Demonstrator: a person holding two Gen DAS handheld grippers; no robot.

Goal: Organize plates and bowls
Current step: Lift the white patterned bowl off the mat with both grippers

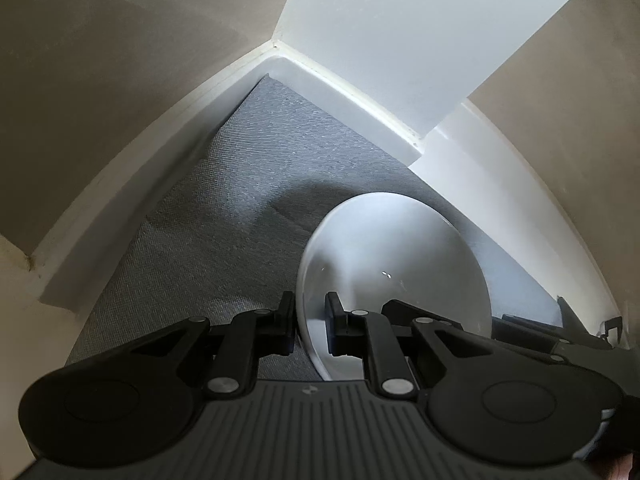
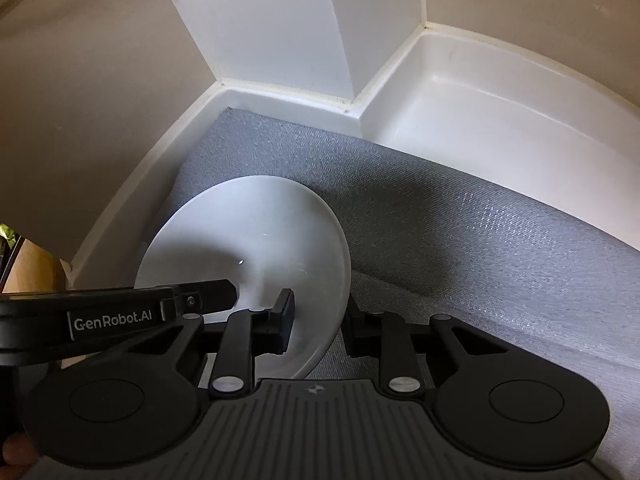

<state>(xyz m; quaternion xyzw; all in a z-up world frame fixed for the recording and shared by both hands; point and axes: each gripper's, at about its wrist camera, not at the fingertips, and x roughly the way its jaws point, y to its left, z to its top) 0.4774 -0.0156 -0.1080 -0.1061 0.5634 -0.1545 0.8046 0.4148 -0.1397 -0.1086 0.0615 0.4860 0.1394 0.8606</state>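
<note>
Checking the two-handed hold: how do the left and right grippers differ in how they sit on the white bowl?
The left gripper straddles the white bowl's left rim, the right gripper its right rim. The left's fingers look tight on the wall; the right's stand wider, contact unclear. Shared: each has one finger inside the bowl and one outside, over the grey mat.

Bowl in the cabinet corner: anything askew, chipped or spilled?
The white bowl is intact and empty on the grey liner. No chips or spills visible. Only oddity: both the left tool and right tool pinch its rim from opposite sides.
</note>
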